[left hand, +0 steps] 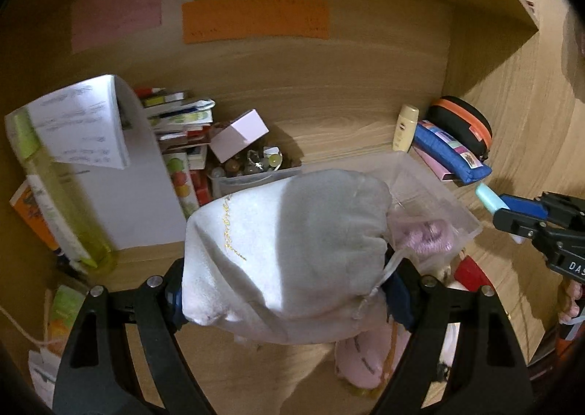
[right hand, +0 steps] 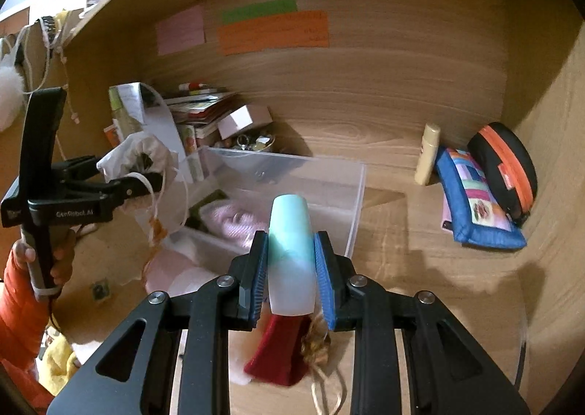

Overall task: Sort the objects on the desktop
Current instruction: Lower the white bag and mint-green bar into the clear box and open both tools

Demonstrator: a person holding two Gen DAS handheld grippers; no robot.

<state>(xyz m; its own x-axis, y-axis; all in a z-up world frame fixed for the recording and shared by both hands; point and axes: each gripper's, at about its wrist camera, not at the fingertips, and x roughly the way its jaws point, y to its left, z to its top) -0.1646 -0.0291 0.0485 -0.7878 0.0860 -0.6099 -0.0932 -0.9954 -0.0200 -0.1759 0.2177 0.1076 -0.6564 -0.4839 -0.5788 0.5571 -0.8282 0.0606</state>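
Left gripper [left hand: 289, 290] is clamped on a white pouch [left hand: 285, 250]: jaws stand wide because the pouch is bulky, and it is pinched low across its body so the drawstring end hangs free at the right jaw. Pouch fills the space between and ahead of the fingers, raised off the desk [left hand: 347, 115]. In the right view the same gripper [right hand: 146, 174] is seen side-on, pouch [right hand: 135, 155] bunched at its tips.

Right gripper [right hand: 291, 269] is closed on a mint tube [right hand: 291, 250], held upright between the blue pads [right hand: 323, 269] with roughly its upper half sticking out past the tips. Narrow grip, narrow item. Judged: both are being carried for sorting, one item per hand.

Clear bin [right hand: 351, 203] lies just ahead of and below both grippers; a pink item [right hand: 234, 221] is already inside. Likely drop target, not confirmed.

Under the right jaws a red cloth [right hand: 281, 353] and a gold cord are lying on the desk.

Further out, ahead-right of the right gripper: cream bottle [right hand: 427, 155], blue pouch [right hand: 475, 210], black case [right hand: 504, 166]. Ahead-left: book stack [right hand: 201, 111] and a small tub of trinkets [left hand: 252, 166]. Coloured notes [right hand: 272, 31] are stuck on the back panel.
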